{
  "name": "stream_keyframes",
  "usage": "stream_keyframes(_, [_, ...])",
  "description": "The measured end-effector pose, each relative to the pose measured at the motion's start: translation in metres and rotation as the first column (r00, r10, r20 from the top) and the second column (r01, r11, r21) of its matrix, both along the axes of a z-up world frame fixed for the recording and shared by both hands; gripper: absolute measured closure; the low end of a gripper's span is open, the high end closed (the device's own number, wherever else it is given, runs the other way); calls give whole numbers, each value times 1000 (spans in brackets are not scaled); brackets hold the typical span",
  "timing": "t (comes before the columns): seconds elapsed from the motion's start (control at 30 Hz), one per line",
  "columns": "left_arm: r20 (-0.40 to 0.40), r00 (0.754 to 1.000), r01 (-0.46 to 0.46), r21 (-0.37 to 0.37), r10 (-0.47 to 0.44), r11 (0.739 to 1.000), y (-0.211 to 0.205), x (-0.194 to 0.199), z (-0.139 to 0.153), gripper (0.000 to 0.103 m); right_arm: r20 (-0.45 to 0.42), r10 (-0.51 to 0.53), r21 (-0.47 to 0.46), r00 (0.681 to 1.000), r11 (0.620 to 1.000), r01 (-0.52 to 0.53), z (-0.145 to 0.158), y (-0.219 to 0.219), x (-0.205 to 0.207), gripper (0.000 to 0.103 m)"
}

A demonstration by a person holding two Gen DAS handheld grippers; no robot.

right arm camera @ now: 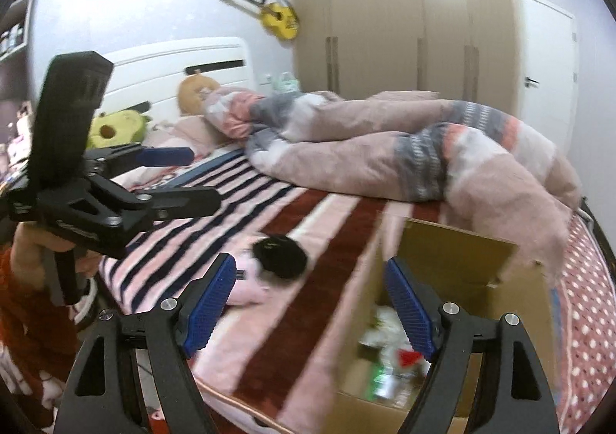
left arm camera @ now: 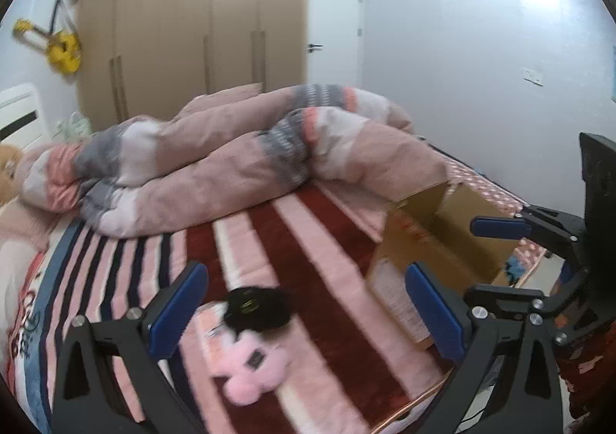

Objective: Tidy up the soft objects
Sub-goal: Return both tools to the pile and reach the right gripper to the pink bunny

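Note:
A pink plush toy [left arm camera: 250, 368] with a black head [left arm camera: 256, 309] lies on the striped bed, just ahead of my left gripper [left arm camera: 308, 307], which is open and empty. It also shows in the right wrist view [right arm camera: 279, 257]. An open cardboard box [left arm camera: 435, 241] stands on the bed to the right; several soft items [right arm camera: 389, 353] lie inside the box [right arm camera: 454, 253]. My right gripper [right arm camera: 312, 303] is open and empty, above the box's near left edge. The left gripper [right arm camera: 181, 176] shows at left in the right wrist view, the right gripper [left arm camera: 500, 233] at right in the left wrist view.
A rumpled pink and grey duvet [left arm camera: 238, 160] lies across the far side of the bed. Plush toys [right arm camera: 115, 126] sit by the white headboard [right arm camera: 173, 60]. A wardrobe [left arm camera: 184, 33] and a door [left arm camera: 335, 25] stand behind. The bed's front edge [right arm camera: 238, 395] is close below.

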State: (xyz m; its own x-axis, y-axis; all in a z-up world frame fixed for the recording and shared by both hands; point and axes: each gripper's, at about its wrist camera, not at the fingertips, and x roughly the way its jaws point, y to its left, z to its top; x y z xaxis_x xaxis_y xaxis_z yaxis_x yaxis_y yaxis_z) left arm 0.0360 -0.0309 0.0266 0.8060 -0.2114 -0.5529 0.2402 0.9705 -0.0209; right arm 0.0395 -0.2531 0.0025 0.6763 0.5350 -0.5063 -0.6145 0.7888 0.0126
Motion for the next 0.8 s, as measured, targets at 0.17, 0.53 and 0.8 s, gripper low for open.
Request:
stream_keyframes(0.17, [-47,998,-36,-40,35,999,45,-4,-26,1,-27,90,-26,996,996,-91,-9,55,-5,26])
stream_keyframes(0.53, [-189,982,-49,-104,28,993,96,24,-105,1,-182,178,-56,967,980,-191,-92,143,22,12])
stream_keyframes(0.8, [-288,958,-72,-173,20,982,117,59,-156,2,-272,207,-64,940,970,-233,-160,168,59,12])
